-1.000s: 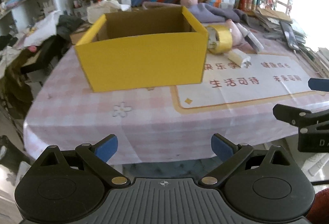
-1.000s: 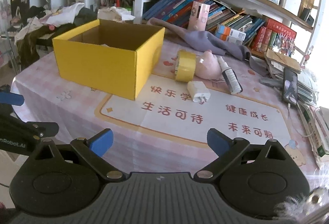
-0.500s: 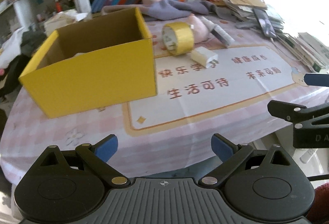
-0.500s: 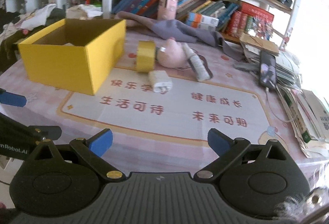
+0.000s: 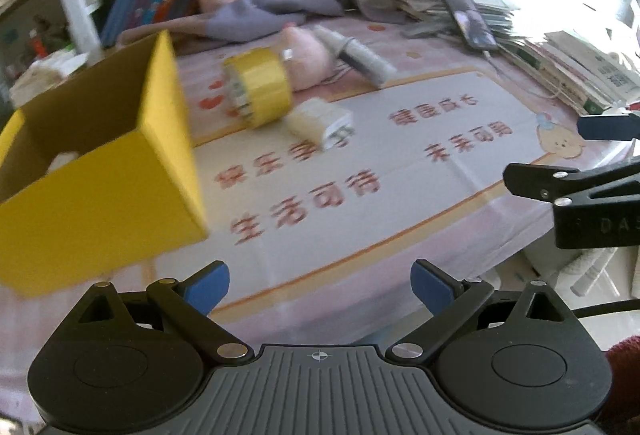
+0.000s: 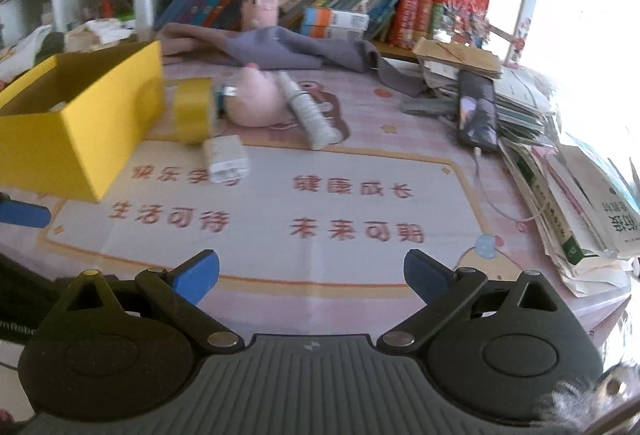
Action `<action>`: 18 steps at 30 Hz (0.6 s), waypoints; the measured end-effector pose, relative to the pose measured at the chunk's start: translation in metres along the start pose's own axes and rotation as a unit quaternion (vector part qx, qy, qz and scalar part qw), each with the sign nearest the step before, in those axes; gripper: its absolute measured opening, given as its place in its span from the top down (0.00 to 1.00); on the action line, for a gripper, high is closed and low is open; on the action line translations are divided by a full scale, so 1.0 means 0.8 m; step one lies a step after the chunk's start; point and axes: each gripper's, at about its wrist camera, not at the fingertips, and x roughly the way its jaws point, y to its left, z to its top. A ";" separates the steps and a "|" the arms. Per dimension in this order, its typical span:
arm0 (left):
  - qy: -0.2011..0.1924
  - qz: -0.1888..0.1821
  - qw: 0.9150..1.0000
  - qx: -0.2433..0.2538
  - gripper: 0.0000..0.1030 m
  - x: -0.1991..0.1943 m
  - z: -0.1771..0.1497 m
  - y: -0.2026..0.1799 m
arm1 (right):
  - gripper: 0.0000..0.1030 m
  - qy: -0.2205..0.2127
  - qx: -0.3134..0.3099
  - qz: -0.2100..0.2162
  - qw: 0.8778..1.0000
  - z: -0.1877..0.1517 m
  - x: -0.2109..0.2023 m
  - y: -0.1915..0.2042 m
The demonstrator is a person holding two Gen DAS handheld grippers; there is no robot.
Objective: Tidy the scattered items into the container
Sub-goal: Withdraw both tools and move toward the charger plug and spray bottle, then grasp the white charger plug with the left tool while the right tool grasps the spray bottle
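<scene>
An open yellow cardboard box (image 5: 100,191) (image 6: 80,131) stands on the left of the table. To its right lie a roll of yellow tape (image 5: 260,87) (image 6: 194,109), a white charger block (image 5: 320,123) (image 6: 226,159), a pink plush toy (image 5: 308,55) (image 6: 256,101) and a white tube (image 5: 362,57) (image 6: 308,111). My left gripper (image 5: 320,287) is open over the table's near edge, well short of them. My right gripper (image 6: 312,275) is open too, low over the printed mat (image 6: 280,211). Neither holds anything.
A grey cloth (image 6: 280,47) lies behind the items. Bookshelves (image 6: 340,7) line the back. A phone (image 6: 478,111) rests on stacked books and papers (image 6: 580,195) along the right edge. The right gripper's finger (image 5: 560,183) shows at the right of the left wrist view.
Both grippers have swung to the right and moved closer to the table, so the box has slid left in both views and the loose items now sit nearer the centre. Both stay open.
</scene>
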 end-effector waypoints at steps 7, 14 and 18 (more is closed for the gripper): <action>-0.010 -0.004 1.000 0.001 0.04 0.037 0.047 -0.026 | 0.03 0.007 -0.003 0.007 1.000 0.023 0.036 -0.045; -0.007 0.018 1.000 -0.025 0.04 0.070 0.088 -0.035 | 0.04 0.008 -0.005 0.037 0.999 0.057 0.077 -0.086; -0.010 0.036 0.998 -0.054 0.04 0.089 0.106 -0.033 | 0.06 0.011 -0.010 0.064 0.998 0.080 0.104 -0.107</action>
